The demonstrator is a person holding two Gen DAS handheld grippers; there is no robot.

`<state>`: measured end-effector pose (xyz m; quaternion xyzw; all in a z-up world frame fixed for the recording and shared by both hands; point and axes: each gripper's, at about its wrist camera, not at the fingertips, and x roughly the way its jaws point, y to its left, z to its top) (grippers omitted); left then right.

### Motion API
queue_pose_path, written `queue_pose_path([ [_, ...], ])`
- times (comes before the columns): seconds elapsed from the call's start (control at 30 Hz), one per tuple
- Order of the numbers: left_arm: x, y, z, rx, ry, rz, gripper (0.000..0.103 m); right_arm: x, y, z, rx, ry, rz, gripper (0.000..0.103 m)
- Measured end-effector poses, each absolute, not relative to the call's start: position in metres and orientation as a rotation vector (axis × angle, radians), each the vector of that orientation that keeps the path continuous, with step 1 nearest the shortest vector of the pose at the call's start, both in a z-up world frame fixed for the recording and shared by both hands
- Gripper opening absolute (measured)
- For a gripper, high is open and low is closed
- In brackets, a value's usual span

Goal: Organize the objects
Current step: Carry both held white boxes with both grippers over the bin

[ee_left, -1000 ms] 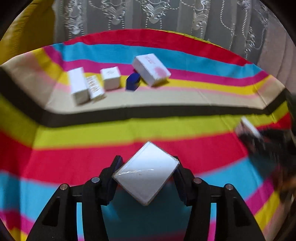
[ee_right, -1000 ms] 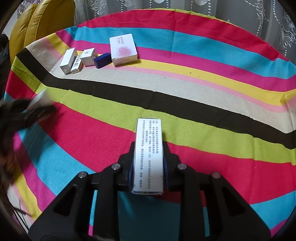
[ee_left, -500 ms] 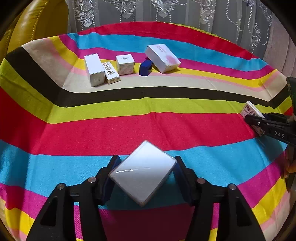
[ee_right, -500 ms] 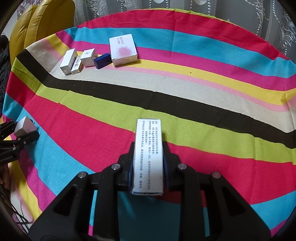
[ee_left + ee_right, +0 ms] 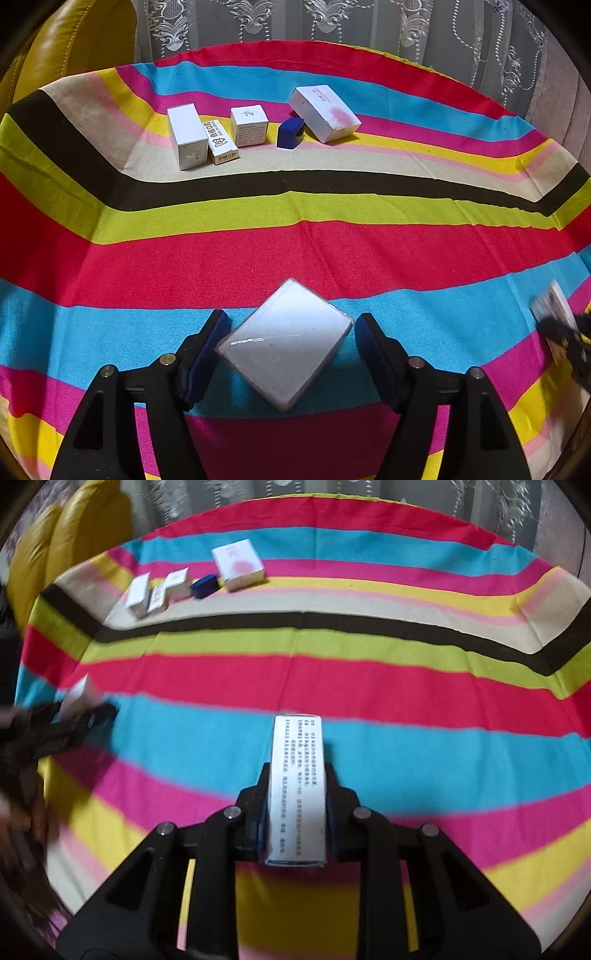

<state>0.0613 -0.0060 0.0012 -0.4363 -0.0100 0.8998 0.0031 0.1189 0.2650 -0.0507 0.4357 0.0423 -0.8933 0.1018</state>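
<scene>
A silver-grey square box (image 5: 284, 343) lies corner-on on the striped cloth (image 5: 295, 254) between the jaws of my left gripper (image 5: 291, 321). The jaws are opening; the right pad (image 5: 369, 332) stands clear of the box and the left pad is barely off it. My right gripper (image 5: 298, 771) is shut on a narrow white box with printed text (image 5: 297, 746), held over the blue stripe. That gripper shows blurred at the right edge of the left wrist view (image 5: 561, 332). At the far side is a row of small boxes: a tall white box (image 5: 186, 134), a lettered one (image 5: 220, 142), a cube (image 5: 249, 124), a blue box (image 5: 290, 133) and a pink-marked white box (image 5: 325, 112).
A yellow leather chair (image 5: 74, 40) stands at the far left corner. A lace curtain (image 5: 332, 29) hangs behind the table. The cloth drops off at the far right corner (image 5: 554, 184). Broad striped cloth lies between the row and my grippers.
The left jaws have spread off the silver-grey box, which now lies free on the cloth. My right gripper has drawn back toward the near side with its narrow box still gripped.
</scene>
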Motion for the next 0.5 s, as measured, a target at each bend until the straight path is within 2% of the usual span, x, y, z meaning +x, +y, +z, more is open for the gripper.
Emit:
queue_pose_path([
  [0.33, 0.061, -0.005, 0.0, -1.373, -0.038, 2.835, 0.071, 0.173, 0.277, -0.055, 1.255, 0.1, -2.638, 0.028],
  [0.4, 0.067, -0.006, 0.001, -1.355, -0.07, 2.844, 0.054, 0.182, 0.276, -0.054, 1.245, 0.114, -2.633, 0.028],
  [0.5, 0.092, -0.011, 0.004, -1.314, -0.246, 2.78, 0.054, 0.196, 0.278, -0.051, 1.228, 0.119, -2.619, 0.028],
])
